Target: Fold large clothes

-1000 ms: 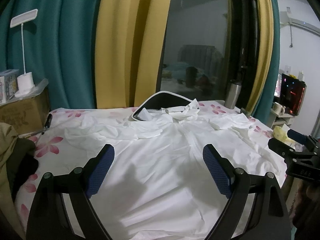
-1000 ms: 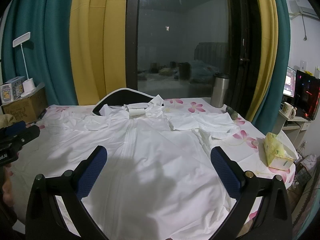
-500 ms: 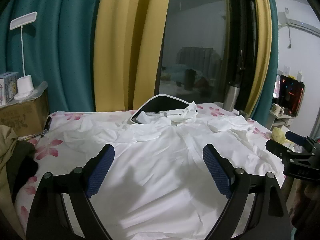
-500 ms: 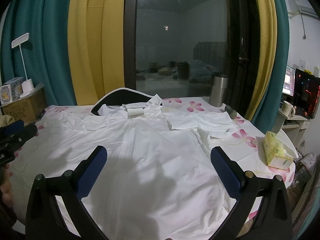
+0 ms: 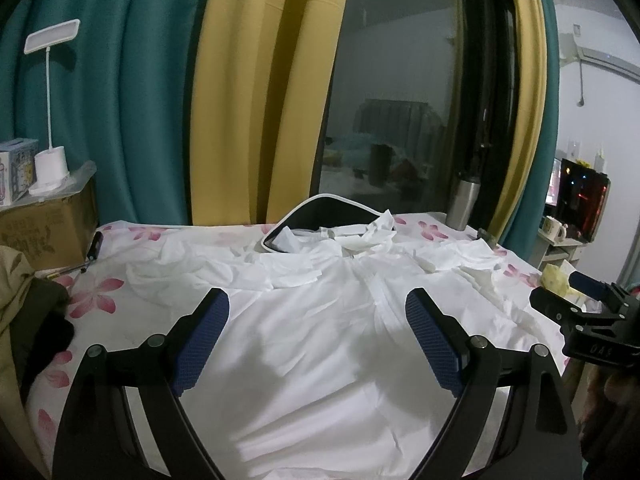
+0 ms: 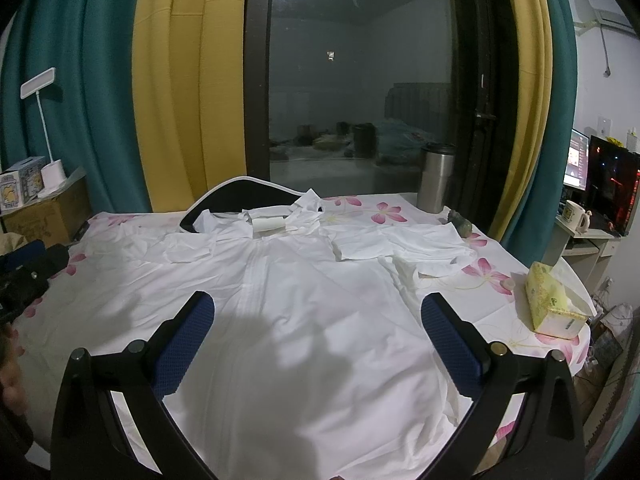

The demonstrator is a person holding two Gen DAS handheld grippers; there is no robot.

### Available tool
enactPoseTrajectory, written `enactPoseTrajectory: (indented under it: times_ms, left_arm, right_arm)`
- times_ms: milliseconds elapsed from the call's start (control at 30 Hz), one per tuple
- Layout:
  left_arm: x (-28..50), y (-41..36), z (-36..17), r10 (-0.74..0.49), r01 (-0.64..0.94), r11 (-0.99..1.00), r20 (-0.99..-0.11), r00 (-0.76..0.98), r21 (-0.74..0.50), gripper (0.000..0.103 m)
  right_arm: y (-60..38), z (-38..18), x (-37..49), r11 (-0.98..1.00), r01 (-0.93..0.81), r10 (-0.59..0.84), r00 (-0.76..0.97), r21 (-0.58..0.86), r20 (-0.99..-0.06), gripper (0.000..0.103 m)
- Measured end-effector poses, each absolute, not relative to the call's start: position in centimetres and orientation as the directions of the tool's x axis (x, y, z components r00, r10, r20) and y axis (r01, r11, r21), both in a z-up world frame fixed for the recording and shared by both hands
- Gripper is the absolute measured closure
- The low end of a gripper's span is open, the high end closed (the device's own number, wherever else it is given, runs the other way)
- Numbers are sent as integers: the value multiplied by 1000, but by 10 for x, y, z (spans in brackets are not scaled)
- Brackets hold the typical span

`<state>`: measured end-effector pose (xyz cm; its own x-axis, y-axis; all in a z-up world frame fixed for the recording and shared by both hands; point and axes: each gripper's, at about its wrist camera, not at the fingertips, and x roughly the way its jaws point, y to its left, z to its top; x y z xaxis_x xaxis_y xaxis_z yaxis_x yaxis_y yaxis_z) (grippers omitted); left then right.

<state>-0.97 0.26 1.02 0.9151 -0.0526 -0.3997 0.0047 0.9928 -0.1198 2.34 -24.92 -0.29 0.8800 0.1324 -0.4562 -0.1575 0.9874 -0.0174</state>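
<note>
We see the large white button-front garment (image 6: 304, 320) spread flat, front up, over most of the tabletop with the pink-flower white cloth (image 6: 384, 212), collar at the far edge by a black white-rimmed chair back (image 6: 236, 192). Sleeves look already turned in: folded white pieces lie near each shoulder, the one on our right (image 6: 400, 244) thicker and rumpled.

Left tongs (image 5: 318, 340) hang above the near half of the garment, blue pads wide apart, gripping nothing. Right tongs (image 6: 318, 344) likewise spread apart and empty over the hem side. No fold of the body looks started yet, in our judgement.

Risks: near hem hangs at the tabletop edge, so a pull toward us could drag the whole garment off. Thin fabric means a pinch may catch the cloth beneath too. Lifting one side alone would likely undo the tucked sleeves.

Nearby clutter: a yellow tissue box (image 6: 554, 304) on the right edge and a steel tumbler (image 6: 436, 184) at the far side; a swung sleeve could knock either one.
</note>
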Motion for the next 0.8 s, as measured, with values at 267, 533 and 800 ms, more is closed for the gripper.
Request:
enactPoseTrajectory:
  times_ms: [267,533,800]
  left_arm:
    - [-10,2,10,-52,3,993,-397,916,-122,11]
    - [-10,2,10,-52,4,993,-398,916,-121,11]
    - [4,-5,12,-46,-2,993,-414,909,-115,11]
  right_arm:
    - [-250,-3,24,987,-157,133,879,-16,-459,1]
    - [-256,-2,29,988,-155,133,874,-8,-467,1]
    - [-257,-6,42,988,-154,136,866,1,-482,1]
